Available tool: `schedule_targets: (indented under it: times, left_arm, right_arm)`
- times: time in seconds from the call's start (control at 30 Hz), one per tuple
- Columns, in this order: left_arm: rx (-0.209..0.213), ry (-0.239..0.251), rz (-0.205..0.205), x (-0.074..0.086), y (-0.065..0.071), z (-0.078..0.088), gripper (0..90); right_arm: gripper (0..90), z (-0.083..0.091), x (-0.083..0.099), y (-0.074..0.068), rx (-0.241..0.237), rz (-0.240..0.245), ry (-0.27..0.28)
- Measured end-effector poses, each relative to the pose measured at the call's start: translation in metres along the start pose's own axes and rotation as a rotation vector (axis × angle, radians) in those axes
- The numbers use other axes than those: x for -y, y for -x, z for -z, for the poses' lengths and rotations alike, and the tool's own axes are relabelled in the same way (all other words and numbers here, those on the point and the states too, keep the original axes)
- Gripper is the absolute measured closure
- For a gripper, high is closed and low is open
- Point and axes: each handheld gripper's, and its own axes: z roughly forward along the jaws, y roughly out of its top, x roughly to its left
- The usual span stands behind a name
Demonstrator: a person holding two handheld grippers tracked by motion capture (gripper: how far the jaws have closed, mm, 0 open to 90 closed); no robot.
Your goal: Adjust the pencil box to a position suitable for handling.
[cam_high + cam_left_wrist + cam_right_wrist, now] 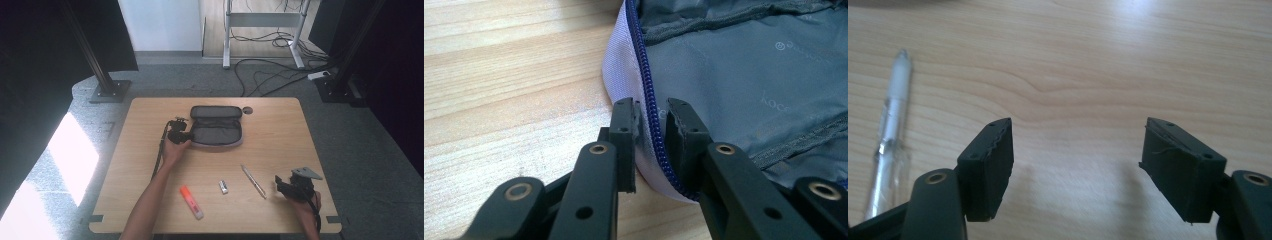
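An open grey pencil case [216, 127] with a pale lilac outside lies at the table's far middle. In the left gripper view its grey lining [734, 75] and blue zipper [649, 95] fill the upper right. My left gripper [186, 136] [653, 120] sits at the case's left rim, one jaw outside on the lilac fabric and one inside on the lining, pinched on the zippered edge. My right gripper [280, 185] [1075, 150] rests low over bare wood at the front right, jaws wide apart with nothing between them. A clear pen [253, 181] [890, 125] lies just to its left.
An orange highlighter [191, 202] and a small silver-and-black object [223, 187] lie near the front edge of the wooden table [280, 130]. A round hole [248, 110] is set in the tabletop beside the case. Stands and cables are on the floor beyond.
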Motion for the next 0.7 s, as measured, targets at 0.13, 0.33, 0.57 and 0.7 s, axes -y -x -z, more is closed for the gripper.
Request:
schedule_targets:
  times: [0.13,0.33,0.57,0.7]
  left_arm:
    - [0.003,-0.001,0.0,-0.001,-0.001,0.0,75.3]
    - [0.002,-0.002,0.001,-0.001,0.0,-0.001,75.1]
    - [0.009,-0.002,0.004,-0.001,-0.002,-0.001,74.8]
    - [0.008,-0.003,0.002,-0.001,-0.002,-0.001,74.8]
  right_arm:
    - [29.5,-0.005,-0.01,-0.003,-0.038,-0.011,0.005]
    - [31.5,-0.008,-0.036,-0.009,-0.066,-0.02,0.047]
    - [33.5,-0.016,-0.064,-0.02,-0.093,0.013,0.058]
    - [34.6,-0.022,-0.077,-0.028,-0.112,0.025,0.062]
